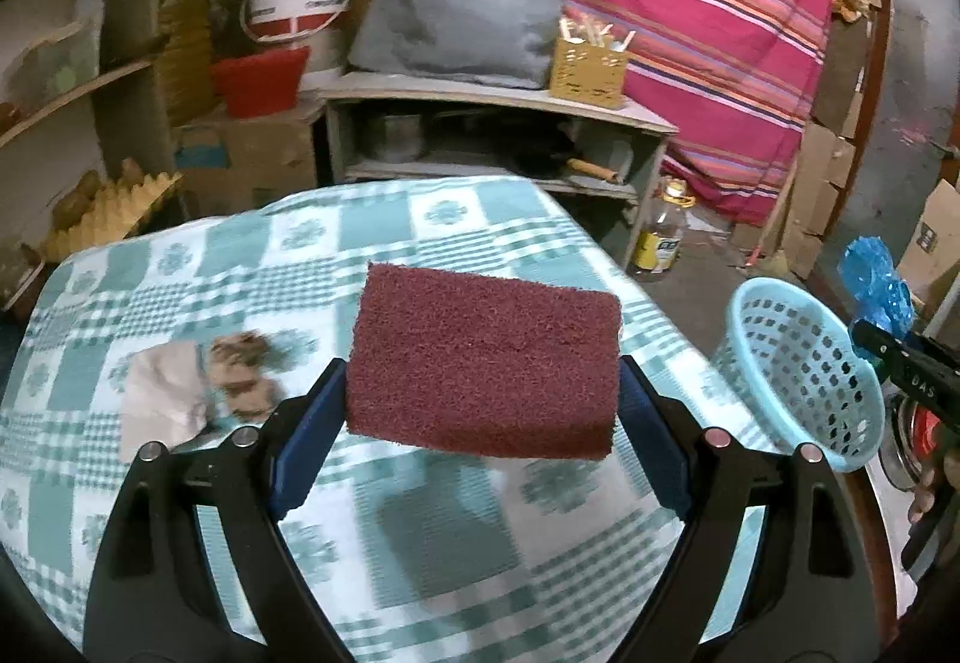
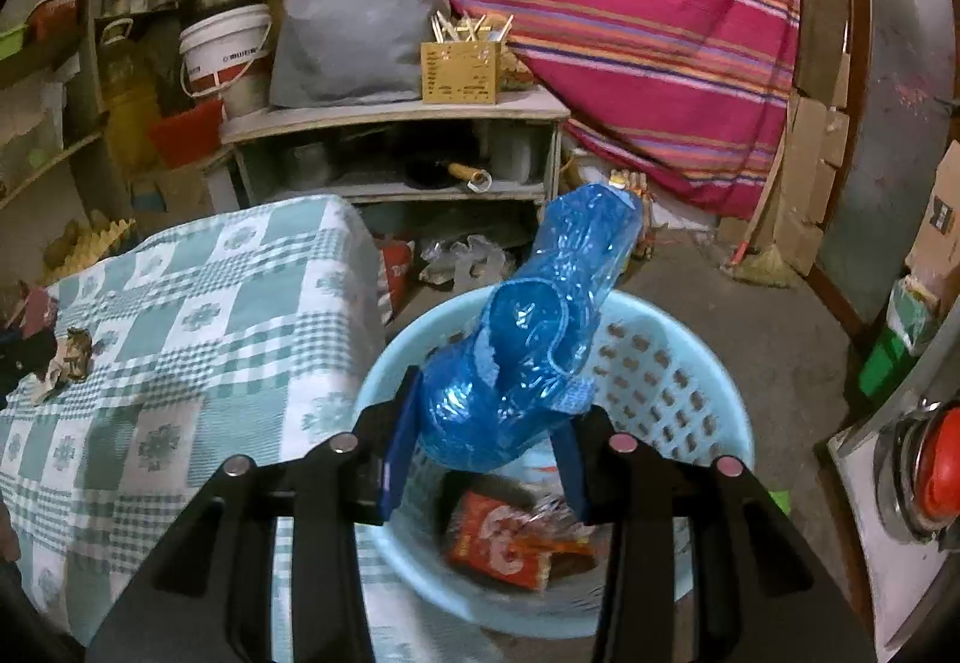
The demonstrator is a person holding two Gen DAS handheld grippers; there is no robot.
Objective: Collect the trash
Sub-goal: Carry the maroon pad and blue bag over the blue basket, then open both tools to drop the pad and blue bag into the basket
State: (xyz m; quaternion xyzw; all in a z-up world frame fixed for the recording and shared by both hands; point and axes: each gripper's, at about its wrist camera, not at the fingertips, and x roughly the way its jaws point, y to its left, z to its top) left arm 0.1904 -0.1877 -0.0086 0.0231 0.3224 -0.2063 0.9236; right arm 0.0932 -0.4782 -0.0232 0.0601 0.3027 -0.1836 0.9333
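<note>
— So, starting at the left: what lies on the checked tablecloth (image 1: 420, 531)?

— Crumpled paper scraps (image 1: 198, 393), pale and brown, lie on the cloth, left of the left gripper (image 1: 483, 411).

— And that gripper?

— Its jaws stand wide and pinch a maroon scouring pad (image 1: 486, 363) by its two side edges; the pad hangs clear above the cloth.

— Further right?

— A light blue perforated basket (image 1: 798, 363) sits past the table's right edge (its rim shows in both views).

— Where is the right gripper (image 2: 486, 444)?

— Directly above that basket (image 2: 690, 393), with its jaws half closed on a crushed blue plastic bottle (image 2: 540, 333). The bottle's neck points up and away.

— Anything in the basket?

— A red wrapper (image 2: 510, 543) lies at its bottom, with other wrappers I cannot make out.
</note>
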